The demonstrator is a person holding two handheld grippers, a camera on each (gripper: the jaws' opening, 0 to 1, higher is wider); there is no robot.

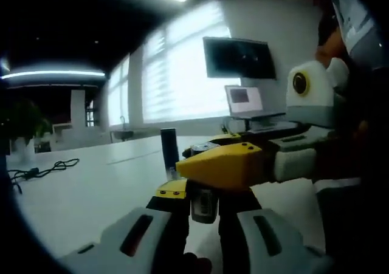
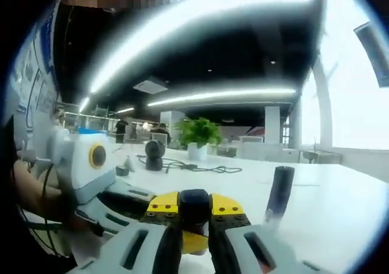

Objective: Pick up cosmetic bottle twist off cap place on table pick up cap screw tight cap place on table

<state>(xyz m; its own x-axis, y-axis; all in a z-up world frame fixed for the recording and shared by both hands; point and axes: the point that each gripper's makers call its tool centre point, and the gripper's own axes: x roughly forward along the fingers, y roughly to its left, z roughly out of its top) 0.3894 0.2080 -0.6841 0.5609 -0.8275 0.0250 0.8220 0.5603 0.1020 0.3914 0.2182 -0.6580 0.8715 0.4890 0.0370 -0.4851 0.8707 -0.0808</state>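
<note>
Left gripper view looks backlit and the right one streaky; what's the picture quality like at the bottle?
Left gripper view: bright windows wash out the background, so the bottle in the left claw reads dark and soft. Right gripper view: ceiling lights smear into curved streaks, with fisheye bending; the cap is dim but legible.

You're working over a white table point(image 1: 79, 189) with a smooth, bare top. A slim dark tube point(image 1: 169, 152) stands upright on it, near the middle. Off to one side a black cable point(image 1: 42, 169) lies in loose loops on the surface. In the right gripper view, a potted green plant point(image 2: 198, 135) sits toward its far edge.
</note>
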